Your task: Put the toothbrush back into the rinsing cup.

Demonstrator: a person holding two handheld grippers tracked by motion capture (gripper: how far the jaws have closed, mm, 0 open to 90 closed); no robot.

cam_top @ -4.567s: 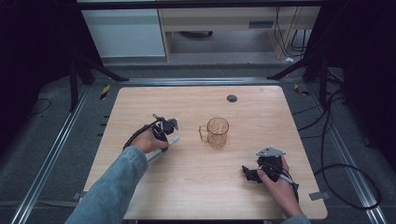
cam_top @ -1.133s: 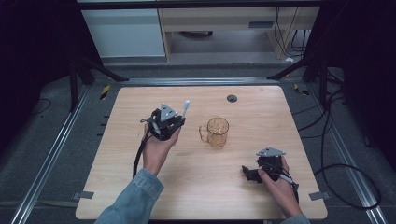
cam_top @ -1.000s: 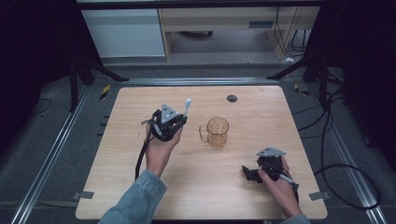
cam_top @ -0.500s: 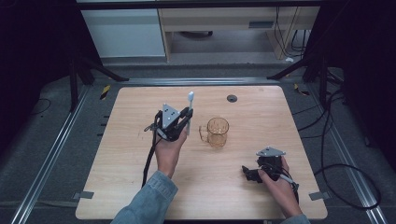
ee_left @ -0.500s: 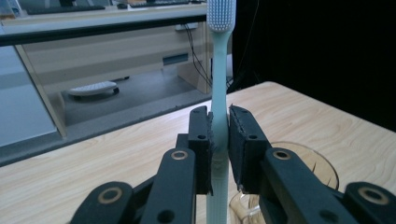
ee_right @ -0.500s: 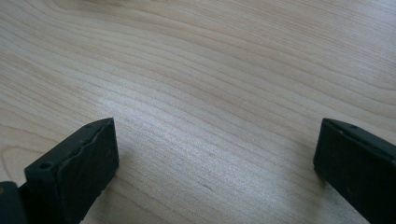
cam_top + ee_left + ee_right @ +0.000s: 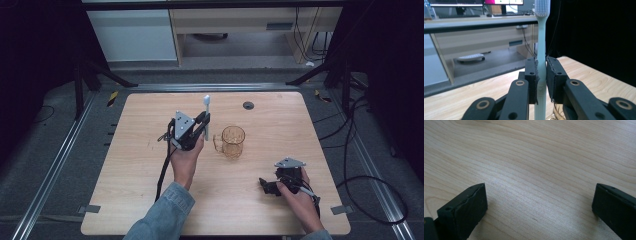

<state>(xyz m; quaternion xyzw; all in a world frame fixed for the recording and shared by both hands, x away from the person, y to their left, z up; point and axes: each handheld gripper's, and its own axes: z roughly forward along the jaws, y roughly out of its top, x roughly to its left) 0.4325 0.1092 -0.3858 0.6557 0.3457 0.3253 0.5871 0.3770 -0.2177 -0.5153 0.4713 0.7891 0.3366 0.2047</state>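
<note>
Over bare wood, left gripper (image 7: 541, 75) jaws clamp toothbrush (image 7: 541, 45); right gripper (image 7: 539, 202) jaws gape.

Black round grommet (image 7: 248, 105) set in tabletop (image 7: 135, 150) nr far edge, right of ctr. Cabinet (image 7: 135, 35) and shelf unit (image 7: 235, 25) beyond table.

No legible text, label, brand, number or sign anywhere.
</note>
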